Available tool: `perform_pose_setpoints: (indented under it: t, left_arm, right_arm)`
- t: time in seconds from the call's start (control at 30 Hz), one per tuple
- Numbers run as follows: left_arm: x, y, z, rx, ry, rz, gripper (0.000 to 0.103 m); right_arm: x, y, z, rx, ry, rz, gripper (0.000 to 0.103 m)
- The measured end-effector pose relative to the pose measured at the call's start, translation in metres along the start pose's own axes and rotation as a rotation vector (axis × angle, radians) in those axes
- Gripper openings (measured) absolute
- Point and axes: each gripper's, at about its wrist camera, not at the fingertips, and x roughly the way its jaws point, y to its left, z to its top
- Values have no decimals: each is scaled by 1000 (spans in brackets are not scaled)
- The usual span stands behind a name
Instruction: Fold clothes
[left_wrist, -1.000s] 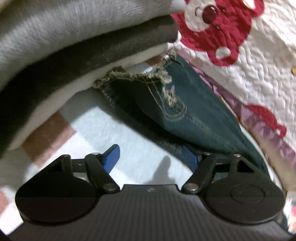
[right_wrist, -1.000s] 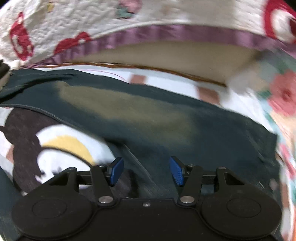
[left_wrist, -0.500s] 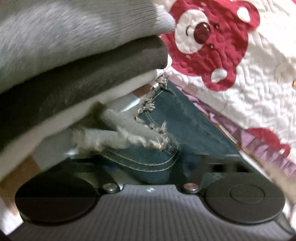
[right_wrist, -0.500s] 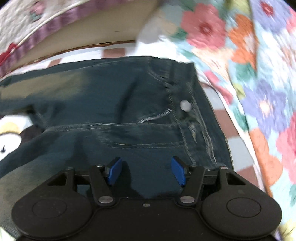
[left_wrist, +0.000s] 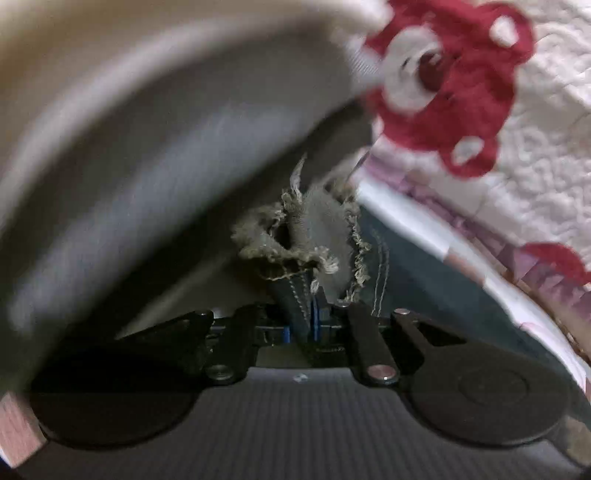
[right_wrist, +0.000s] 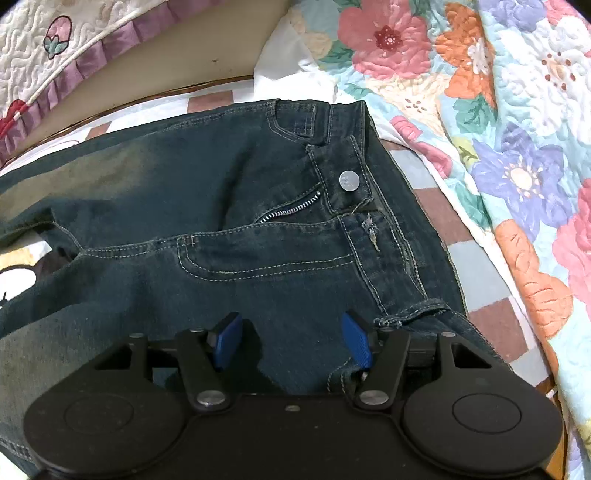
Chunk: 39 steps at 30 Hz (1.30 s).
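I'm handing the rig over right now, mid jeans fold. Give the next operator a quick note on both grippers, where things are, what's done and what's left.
Left gripper: shut on the frayed hem of one jeans leg, beside the stack of folded clothes.
Right gripper: open, over the jeans at the waistband, holding nothing.
Jeans lie flat on the bed, button undone.
Done: hem gripped. Left: grip the waist, then probably fold and stack.
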Motion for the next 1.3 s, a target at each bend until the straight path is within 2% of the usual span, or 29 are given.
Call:
perform_pose_setpoints:
  t: [0.1,0.13,0.17,0.2,0.23,0.4,0.47,0.63,0.67,0.73,0.8,0.87,0.9,0.97,1.03,1.1,1.3]
  left_arm:
    - [-23,-10,-18,47,35,-52,16]
    - [-32,-15,-25,69,49,-75,22]
    - [-41,-19,-32,90,63,-98,33]
    - [-49,-23,-39,111,77,-121,39]
    - [-58,-27,-47,132,91,-144,44]
    - [-103,-49,-83,238,162,-259,53]
    - [-121,-57,-98,280,190,-306,60]
    - [-162,-73,-156,432,293,-429,61]
    - [-170,-74,-165,470,292,-447,63]
    - [-183,-75,-176,538,289,-476,71]
    - [-192,-74,-183,589,297,-514,75]
    - [-192,-70,-190,563,372,-595,77]
    - [-192,-68,-194,564,397,-605,77]
    - [-194,-67,-204,614,403,-571,77]
    - [-196,-71,-211,686,393,-542,77]
    - [-193,-73,-210,689,402,-546,77]
    - [-176,-71,-204,709,360,-441,77]
  right_arm:
    - [-7,-2,0,3,-30,-25,64]
    - [-12,-4,-1,17,-56,-38,64]
    - [-17,-5,-3,31,-83,-52,64]
    - [-23,-3,-5,32,-107,-47,64]
    - [-30,5,-9,19,-130,-23,65]
    - [-63,43,-26,-47,-242,94,66]
    - [-77,58,-33,-73,-287,141,66]
    - [-111,96,-50,-139,-399,258,66]
    - [-117,103,-53,-152,-421,282,66]
    - [-122,134,-57,-214,-407,377,66]
    - [-122,171,-58,-317,-374,437,66]
    - [-122,209,-61,-448,-332,451,66]
    - [-121,228,-64,-520,-314,448,66]
    - [-122,257,-72,-646,-294,457,66]
    - [-122,273,-81,-746,-275,519,66]
    - [-123,282,-85,-803,-280,530,66]
    - [-124,305,-93,-932,-326,504,68]
